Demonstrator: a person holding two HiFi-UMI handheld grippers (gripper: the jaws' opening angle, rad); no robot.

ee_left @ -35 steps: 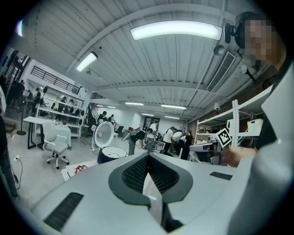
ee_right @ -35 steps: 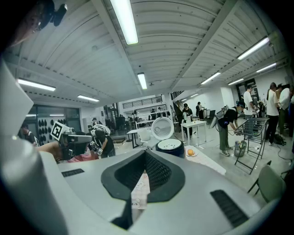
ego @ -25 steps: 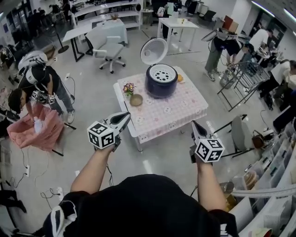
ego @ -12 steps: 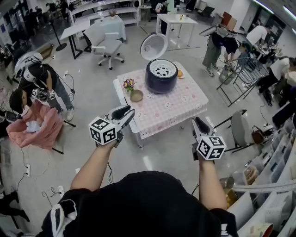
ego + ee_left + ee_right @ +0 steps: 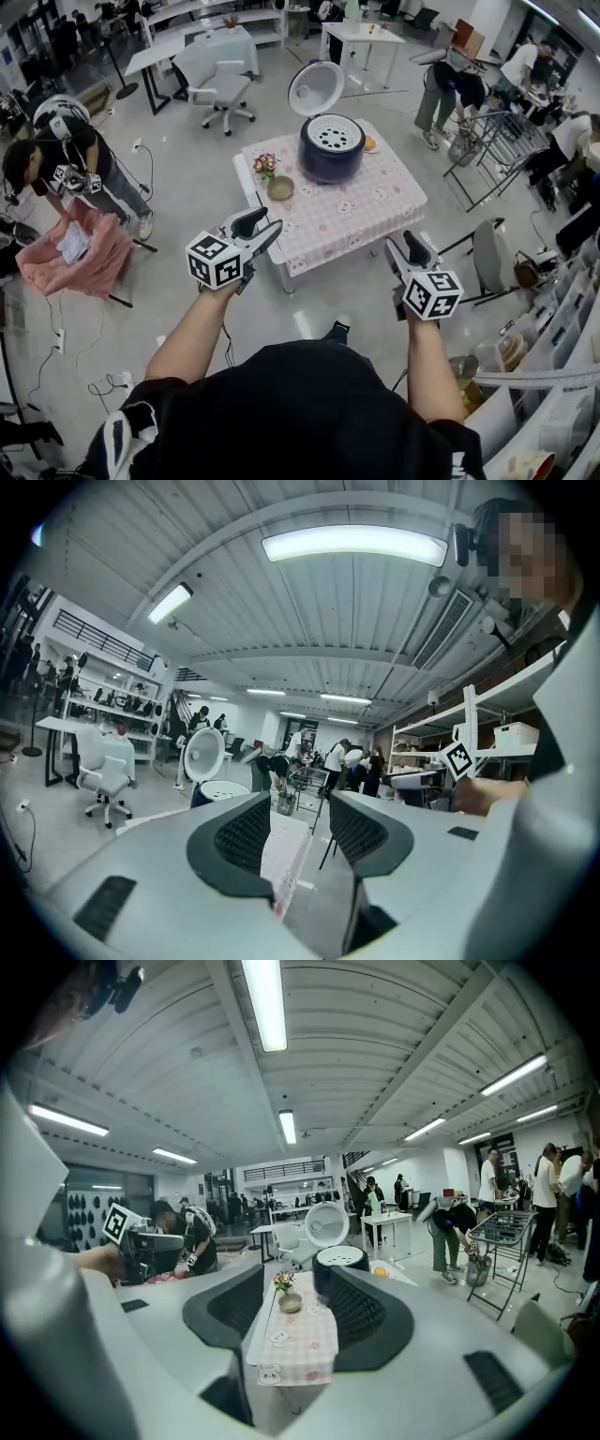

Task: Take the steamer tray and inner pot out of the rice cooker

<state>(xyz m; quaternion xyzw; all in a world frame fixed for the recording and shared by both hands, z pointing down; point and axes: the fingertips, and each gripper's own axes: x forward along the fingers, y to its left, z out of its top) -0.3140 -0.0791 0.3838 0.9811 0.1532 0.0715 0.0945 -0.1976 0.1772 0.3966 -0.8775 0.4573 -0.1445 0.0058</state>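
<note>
A dark blue rice cooker (image 5: 331,155) stands on the far side of a table with a pink checked cloth (image 5: 366,211), its white lid (image 5: 315,87) swung up. A white steamer tray (image 5: 336,133) with holes sits in its top; the inner pot is hidden under it. My left gripper (image 5: 262,223) and right gripper (image 5: 405,242) hover short of the table's near edge, well away from the cooker. Both have just been opening and stand open with nothing between them. The cooker (image 5: 339,1265) shows past the right gripper (image 5: 295,1312), and its lid (image 5: 202,754) past the left gripper (image 5: 300,822).
A small bowl (image 5: 280,187), a flower posy (image 5: 264,166) and an orange item (image 5: 369,143) share the table. An office chair (image 5: 225,89) stands behind it, a folding chair (image 5: 492,258) and a metal cart (image 5: 487,141) to the right. People work at left (image 5: 66,150) and right (image 5: 450,89).
Both grippers' jaws have gone from shut to open, with nothing in them. The hands have stayed about where they were. The person at the left has straightened up.
</note>
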